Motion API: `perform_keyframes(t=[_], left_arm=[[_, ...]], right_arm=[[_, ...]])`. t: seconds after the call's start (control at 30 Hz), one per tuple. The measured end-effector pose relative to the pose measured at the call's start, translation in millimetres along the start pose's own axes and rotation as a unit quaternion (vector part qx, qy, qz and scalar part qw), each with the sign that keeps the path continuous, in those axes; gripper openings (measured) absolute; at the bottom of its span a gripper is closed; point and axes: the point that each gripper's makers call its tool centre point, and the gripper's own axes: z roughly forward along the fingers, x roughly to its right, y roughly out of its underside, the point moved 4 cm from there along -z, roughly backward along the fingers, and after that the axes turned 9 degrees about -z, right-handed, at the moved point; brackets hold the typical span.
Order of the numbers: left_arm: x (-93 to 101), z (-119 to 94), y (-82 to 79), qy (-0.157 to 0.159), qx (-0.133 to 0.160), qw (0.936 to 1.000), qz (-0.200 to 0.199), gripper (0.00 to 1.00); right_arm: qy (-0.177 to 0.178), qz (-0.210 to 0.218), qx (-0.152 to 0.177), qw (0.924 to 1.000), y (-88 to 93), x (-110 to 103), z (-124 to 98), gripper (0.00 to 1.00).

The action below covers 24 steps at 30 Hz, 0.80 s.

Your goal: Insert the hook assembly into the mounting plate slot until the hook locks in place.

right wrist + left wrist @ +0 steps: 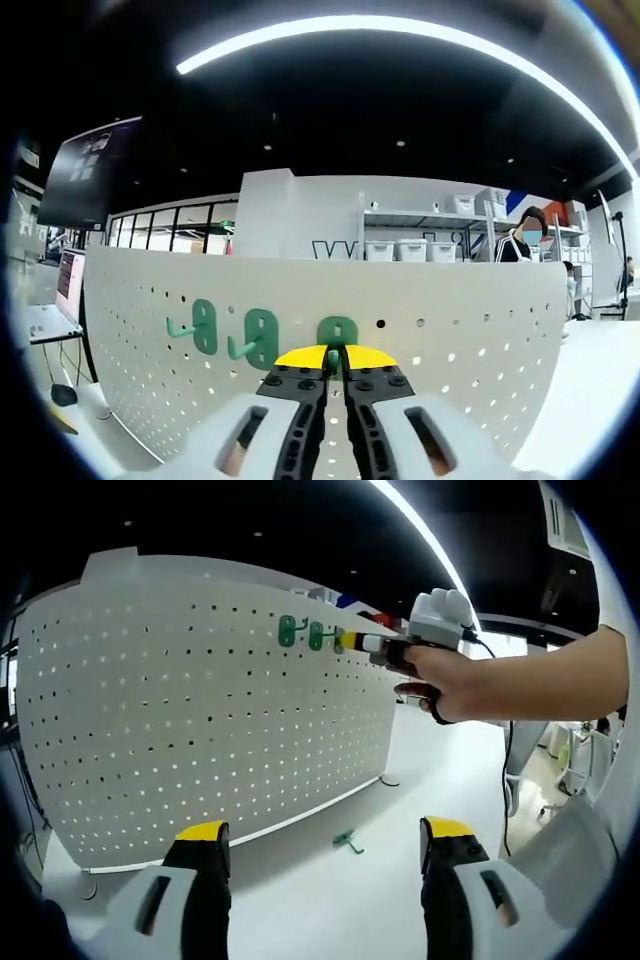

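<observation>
On the board: a big white metal pegboard with rows of small holes point(450, 330) stands upright on the white table point(330, 900).
Hooks on the board: two green plastic hooks point(205, 328) point(258, 340) hang side by side near the top edge.
Third hook: a third green hook piece point(338, 332) sits flat against the board, just right of the other two. Its lower half is hidden behind the jaw tips, so I cannot tell if it is all the way in.
Right gripper point(336, 358): its yellow-tipped jaws are pressed together on the third hook's prong. A hand point(440, 675) holds it up at the board.
Left gripper point(325, 832): its jaws stand wide apart, holding nothing, near the table.
Spare hook: one more small green hook point(347, 841) lies loose on the table near the board's foot. It is tiny and hard to make out.
Far away: shelves with white boxes point(420, 248).
</observation>
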Motion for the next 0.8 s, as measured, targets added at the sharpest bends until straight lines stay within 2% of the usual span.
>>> perform_keyframes(t=[0.33, 0.8], left_arm=[[-2.1, -0.1, -0.7, -0.001, 0.0, 1.0, 0.001, 0.8], [-5.8, -0.7, -4.8, -0.008, 0.005, 0.9999, 0.006, 0.8]], right_arm=[[-0.015, 0.005, 0.002, 0.9999, -0.9, -0.9, 0.0, 0.06], [-0.062, -0.029, -0.007, 0.9976, 2.1, -5.5, -4.4, 0.19]])
